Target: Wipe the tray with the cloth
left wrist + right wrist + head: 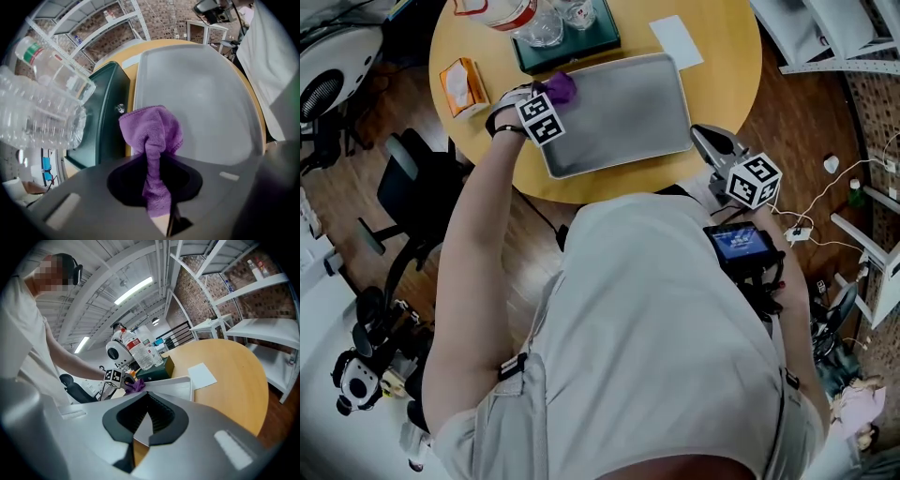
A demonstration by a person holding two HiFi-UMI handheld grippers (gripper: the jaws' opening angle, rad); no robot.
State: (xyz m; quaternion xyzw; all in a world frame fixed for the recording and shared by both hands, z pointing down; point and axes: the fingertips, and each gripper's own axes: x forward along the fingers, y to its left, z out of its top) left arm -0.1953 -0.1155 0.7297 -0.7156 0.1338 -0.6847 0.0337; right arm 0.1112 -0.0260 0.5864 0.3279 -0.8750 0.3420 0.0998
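Observation:
A grey metal tray (628, 108) lies in the middle of the round wooden table (727, 75). My left gripper (551, 94) is at the tray's far left corner, shut on a purple cloth (562, 87). In the left gripper view the cloth (152, 136) runs pinched between the jaws, and its bunched end hangs over the corner of the tray (201, 103). My right gripper (705, 139) hovers off the tray's right end near the table's front edge, shut with nothing in it. In the right gripper view its jaws (148, 404) point across the tray (173, 389) toward the cloth (136, 386).
A dark green box (572, 47) with clear plastic bottles (534, 19) on it stands just behind the tray's far left corner. A white sheet of paper (676, 41) lies at the back right, an orange packet (461, 86) at the table's left edge. An office chair (403, 187) stands left of the table.

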